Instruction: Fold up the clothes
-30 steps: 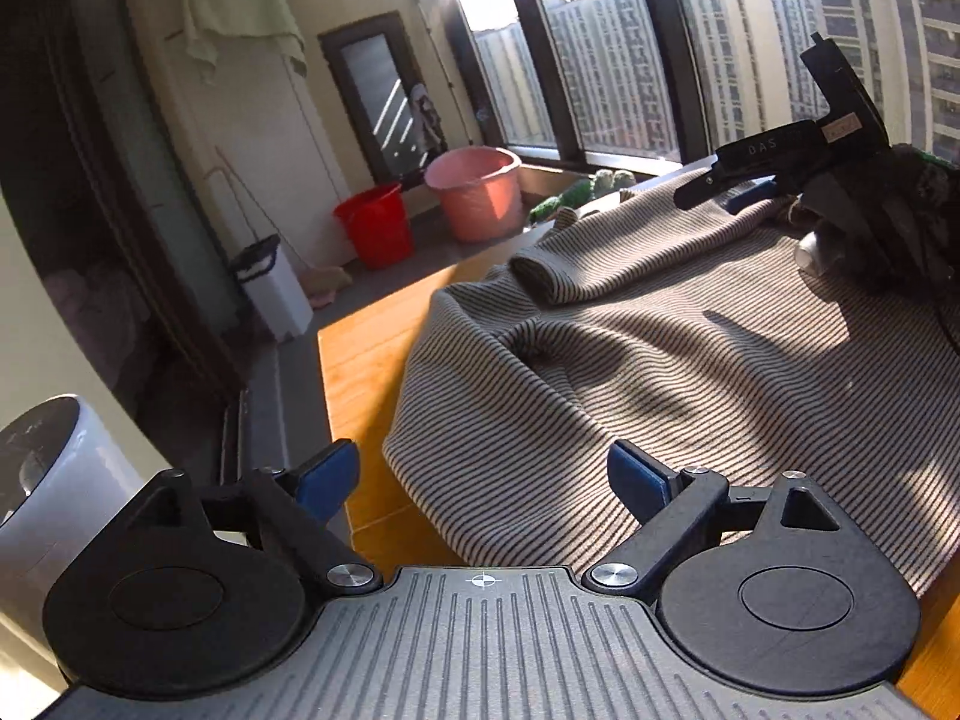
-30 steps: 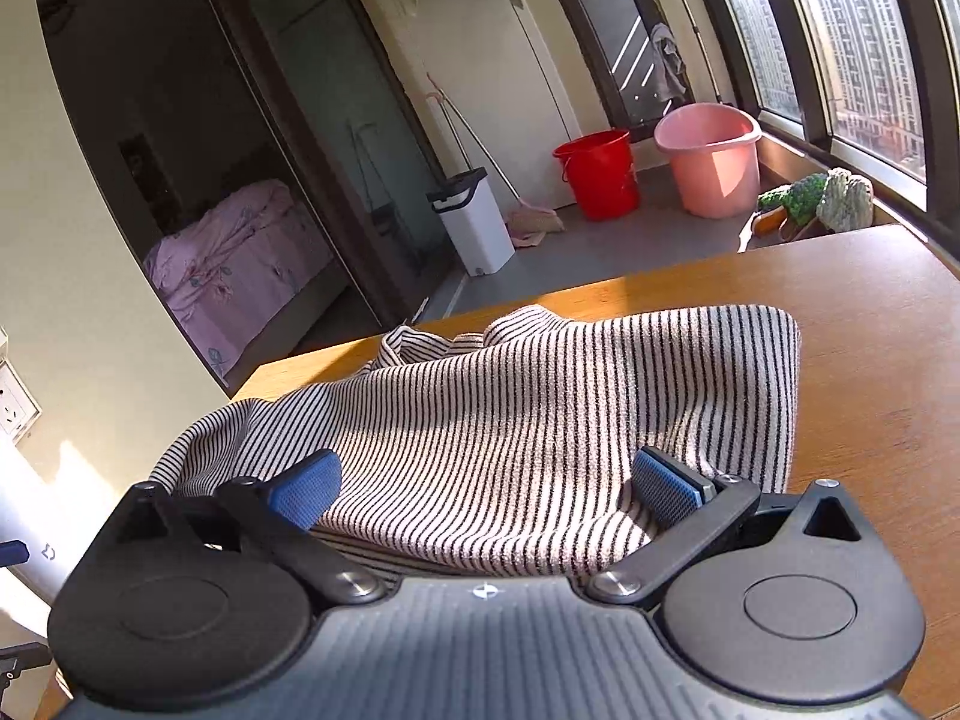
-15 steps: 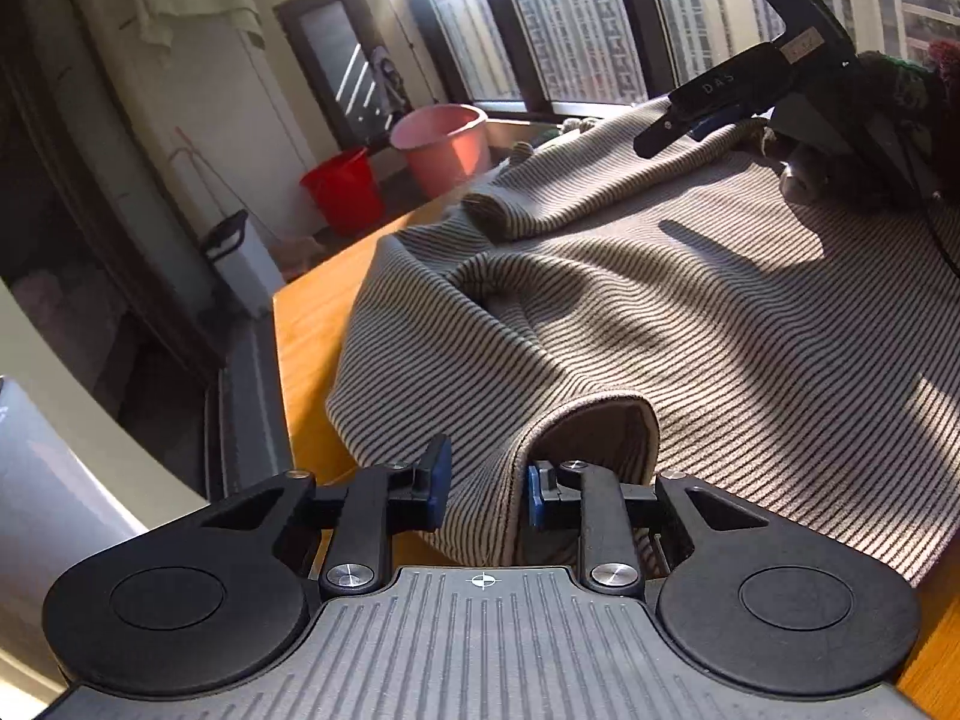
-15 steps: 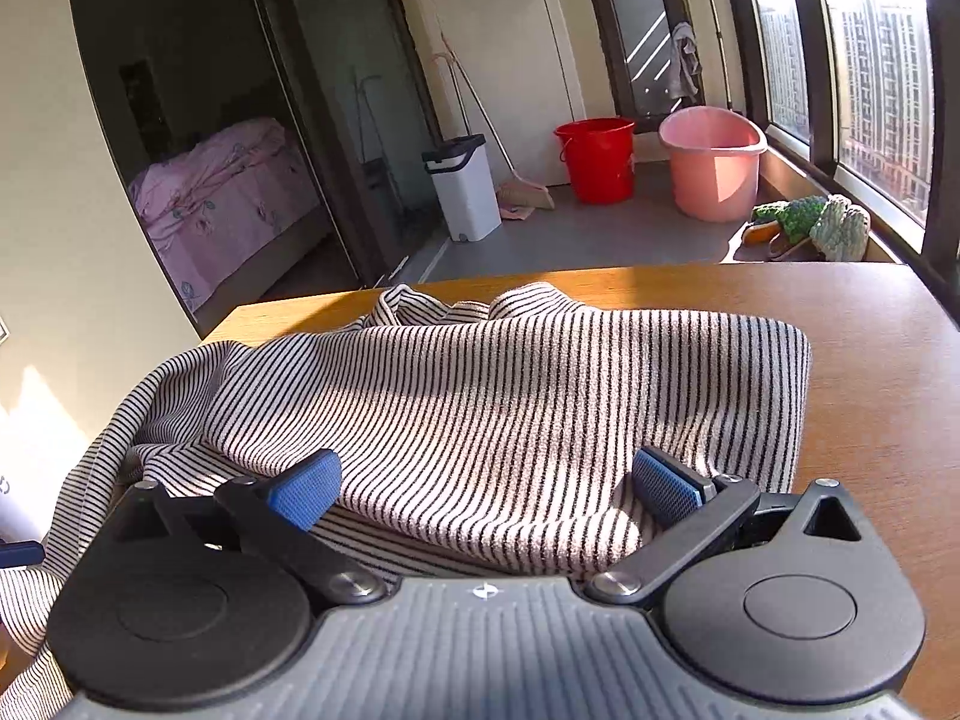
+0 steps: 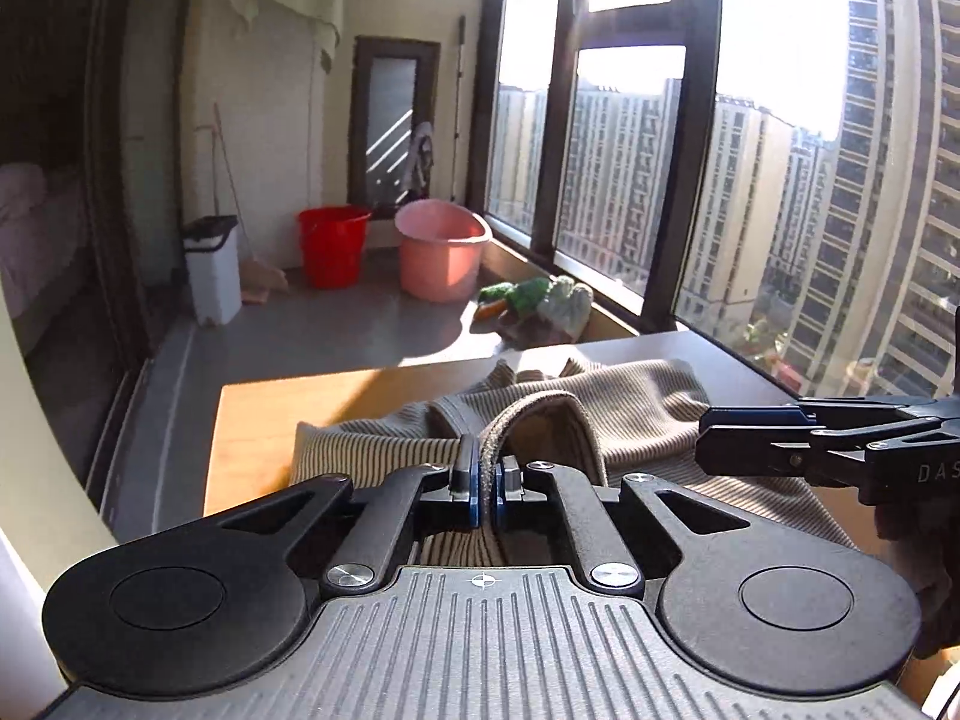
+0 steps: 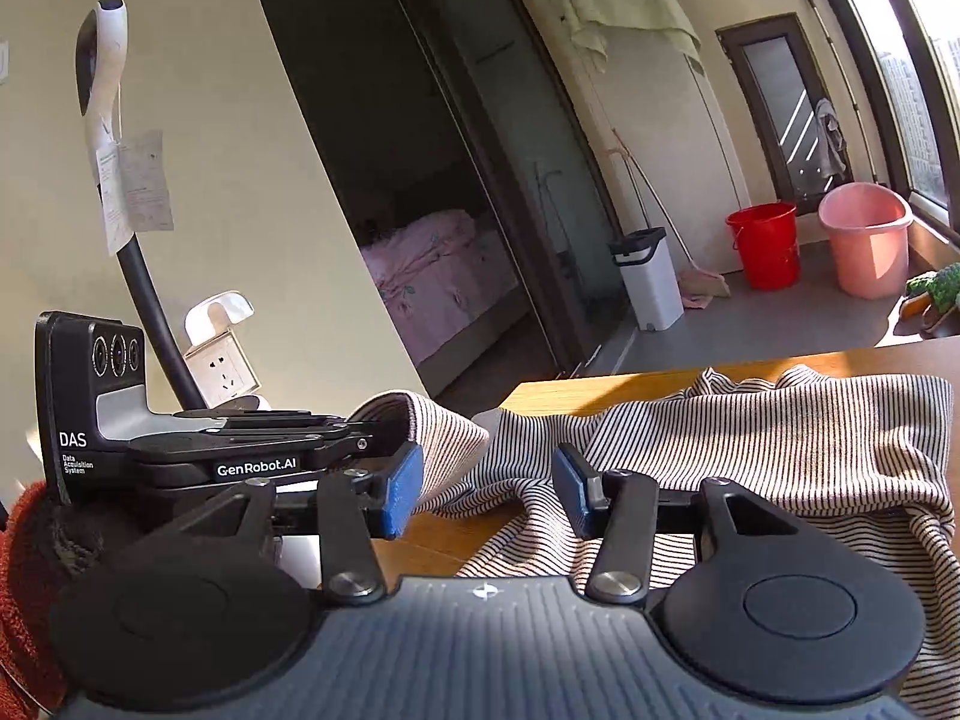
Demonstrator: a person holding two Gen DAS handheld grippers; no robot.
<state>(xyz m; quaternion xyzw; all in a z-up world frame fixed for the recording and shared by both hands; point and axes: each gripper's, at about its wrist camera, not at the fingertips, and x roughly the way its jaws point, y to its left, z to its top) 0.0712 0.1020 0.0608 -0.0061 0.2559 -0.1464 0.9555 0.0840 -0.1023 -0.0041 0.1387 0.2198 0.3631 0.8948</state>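
L tool (image 5: 485,489) clamps striped garment (image 5: 636,408) edge | R tool (image 6: 483,489) closing, pads clear of cloth

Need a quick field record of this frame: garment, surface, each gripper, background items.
garment: striped top, rumpled on the table, one edge lifted
surface: wooden table
left gripper: shut on a raised fold of the striped top
right gripper: jaws closing, pads apart and not yet pressing; cloth lies between and under them
background: red bucket, pink bucket, white bin on the balcony floor
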